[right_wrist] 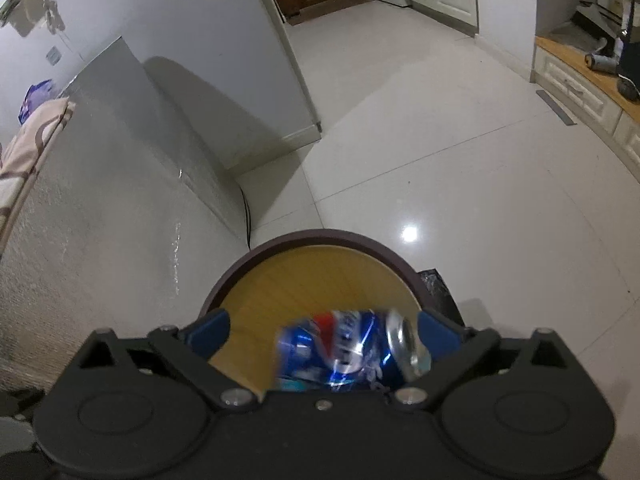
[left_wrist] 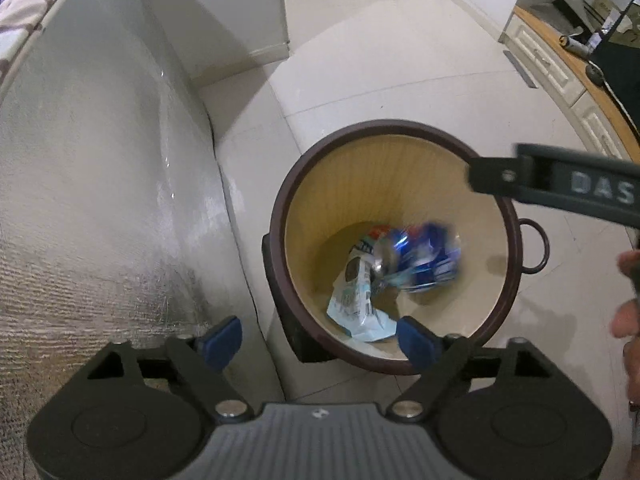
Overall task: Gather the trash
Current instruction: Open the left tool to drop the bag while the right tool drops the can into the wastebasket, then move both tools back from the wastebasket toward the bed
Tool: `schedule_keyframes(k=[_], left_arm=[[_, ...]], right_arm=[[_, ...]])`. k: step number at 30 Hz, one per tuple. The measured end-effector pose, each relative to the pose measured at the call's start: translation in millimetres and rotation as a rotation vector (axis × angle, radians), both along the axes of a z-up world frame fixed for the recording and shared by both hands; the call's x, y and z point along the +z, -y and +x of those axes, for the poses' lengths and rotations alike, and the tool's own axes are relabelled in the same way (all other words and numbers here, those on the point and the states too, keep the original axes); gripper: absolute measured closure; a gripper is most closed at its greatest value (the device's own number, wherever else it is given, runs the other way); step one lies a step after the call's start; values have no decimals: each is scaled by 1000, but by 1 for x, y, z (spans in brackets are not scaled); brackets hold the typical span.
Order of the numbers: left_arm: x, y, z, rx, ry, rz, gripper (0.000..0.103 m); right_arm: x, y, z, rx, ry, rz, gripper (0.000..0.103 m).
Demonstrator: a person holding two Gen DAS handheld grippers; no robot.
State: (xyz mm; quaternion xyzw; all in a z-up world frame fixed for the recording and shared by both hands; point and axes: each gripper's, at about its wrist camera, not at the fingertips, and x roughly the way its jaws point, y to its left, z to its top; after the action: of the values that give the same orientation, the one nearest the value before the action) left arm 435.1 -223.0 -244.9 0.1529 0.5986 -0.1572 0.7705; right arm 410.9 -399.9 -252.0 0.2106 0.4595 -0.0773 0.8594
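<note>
- right gripper [right_wrist: 322,330] spread wide; the crushed blue aluminium can [right_wrist: 352,350] is blurred between its pads, apparently loose and dropping.
- can's long axis lies crosswise, silver top pointing right.
- left gripper [left_wrist: 320,338] spread, empty, over the round brown-rimmed bin [left_wrist: 400,128] holding a pale wrapper [left_wrist: 356,300].
- judgement: release step; next, fetch more trash.

Dim indoor light, floor glare [right_wrist: 409,234], can [right_wrist: 352,350] perhaps motion-blurred, fisheye-warped edges

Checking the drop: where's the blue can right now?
In the left wrist view the blue can is inside the trash bin, blurred, beside a pale wrapper. In the right wrist view it sits between the open right tongs, gripped by neither pad.
</note>
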Motion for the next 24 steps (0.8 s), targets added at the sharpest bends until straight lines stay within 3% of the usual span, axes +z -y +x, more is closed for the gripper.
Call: schedule_keyframes(k=[10,24], left_arm=[[-1,-7,2,48,-3,17,15],[7,-15,-7,93,8,-25,15]], right_arm=[[8,2,-20,35,-47,-76,2],[18,-3,-40,74,-57,-134,2]])
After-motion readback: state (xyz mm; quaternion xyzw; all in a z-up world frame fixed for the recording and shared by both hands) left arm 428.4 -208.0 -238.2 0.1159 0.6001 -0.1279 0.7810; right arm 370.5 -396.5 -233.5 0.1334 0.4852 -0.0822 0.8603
